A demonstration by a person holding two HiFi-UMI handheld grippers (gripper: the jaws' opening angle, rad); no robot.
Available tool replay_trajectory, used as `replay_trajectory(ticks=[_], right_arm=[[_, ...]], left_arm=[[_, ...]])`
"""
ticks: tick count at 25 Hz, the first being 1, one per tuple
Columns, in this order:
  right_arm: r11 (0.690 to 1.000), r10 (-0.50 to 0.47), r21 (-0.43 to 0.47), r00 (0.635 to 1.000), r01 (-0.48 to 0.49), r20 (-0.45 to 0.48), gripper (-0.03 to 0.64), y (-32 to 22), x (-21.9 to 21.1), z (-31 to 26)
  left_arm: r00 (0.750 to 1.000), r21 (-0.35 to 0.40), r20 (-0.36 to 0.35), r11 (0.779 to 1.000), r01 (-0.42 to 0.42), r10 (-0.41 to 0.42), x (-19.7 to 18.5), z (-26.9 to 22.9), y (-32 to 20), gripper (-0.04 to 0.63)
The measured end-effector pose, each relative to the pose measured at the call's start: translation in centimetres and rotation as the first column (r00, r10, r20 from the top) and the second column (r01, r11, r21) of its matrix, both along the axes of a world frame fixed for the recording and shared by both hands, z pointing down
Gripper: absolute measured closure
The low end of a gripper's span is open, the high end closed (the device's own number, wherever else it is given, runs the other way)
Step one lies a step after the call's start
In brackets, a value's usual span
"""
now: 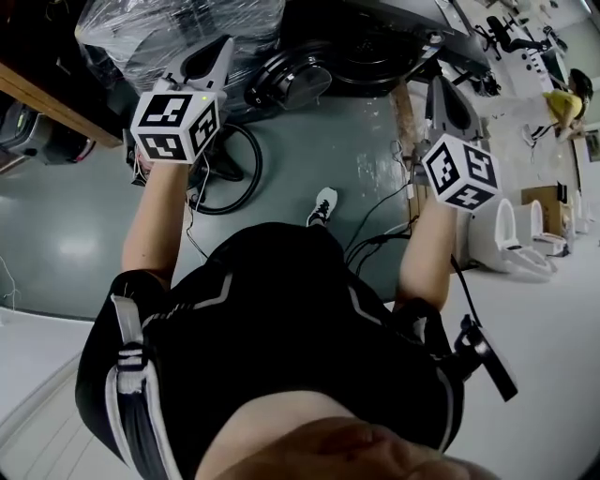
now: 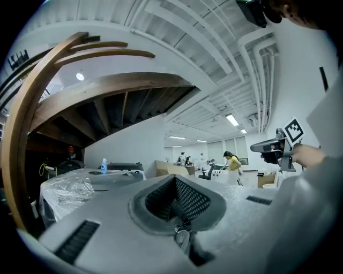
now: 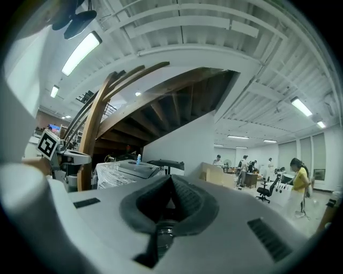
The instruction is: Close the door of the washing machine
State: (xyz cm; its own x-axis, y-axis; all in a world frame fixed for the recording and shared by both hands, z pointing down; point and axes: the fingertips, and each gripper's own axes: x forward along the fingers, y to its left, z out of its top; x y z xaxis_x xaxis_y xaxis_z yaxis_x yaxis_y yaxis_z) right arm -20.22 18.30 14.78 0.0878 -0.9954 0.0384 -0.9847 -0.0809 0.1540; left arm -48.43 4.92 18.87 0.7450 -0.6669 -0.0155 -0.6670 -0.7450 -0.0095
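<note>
Head view: dark washing machine (image 1: 375,42) at far edge of grey-green floor (image 1: 84,234), round dark-rimmed door (image 1: 292,82) standing out from machine's front, open. Ahead of black-clad torso (image 1: 272,319), left claw (image 1: 217,52) near door and apart from it, right claw (image 1: 439,94) off machine's other corner, also clear of it. Left gripper view, right gripper view: each claw pinched fully together, nothing between pads. Clear-plastic-wrapped bulky load (image 1: 178,28) just beside machine, on door side. Black cable loop (image 1: 230,169) on floor in front of door.
</note>
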Motion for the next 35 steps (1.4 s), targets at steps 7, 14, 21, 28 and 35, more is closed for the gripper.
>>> replay_trajectory(ticks=[7, 14, 21, 28, 35], right_arm=[[0.996, -0.089, 0.008, 0.995, 0.089, 0.045, 0.612, -5.9, 5.4, 0.8], [0.983, -0.179, -0.037, 0.984, 0.179, 0.002, 0.612, -12.0, 11.6, 1.9], [0.973, -0.229, -0.021, 0.973, 0.23, 0.031, 0.612, -16.2, 17.9, 1.8], [0.953, -0.297, -0.035, 0.953, 0.3, 0.06, 0.612, -18.0, 21.7, 3.1], [0.945, -0.315, -0.053, 0.943, 0.322, 0.104, 0.612, -19.4, 22.6, 5.0]], left_arm=[[0.999, -0.06, 0.046, 0.998, -0.023, 0.026, 5.7, 1.4, -3.7, 0.594], [0.997, -0.081, 0.029, 0.994, 0.07, -0.068, 10.9, 1.5, -8.5, 0.594], [0.994, -0.094, 0.016, 0.989, 0.113, -0.112, 16.1, 1.0, -11.4, 0.594], [0.988, -0.091, 0.12, 0.99, 0.11, -0.099, 20.9, 2.6, -12.3, 0.594], [0.985, -0.171, 0.163, 0.981, 0.087, -0.059, 23.7, 6.5, -14.5, 0.594]])
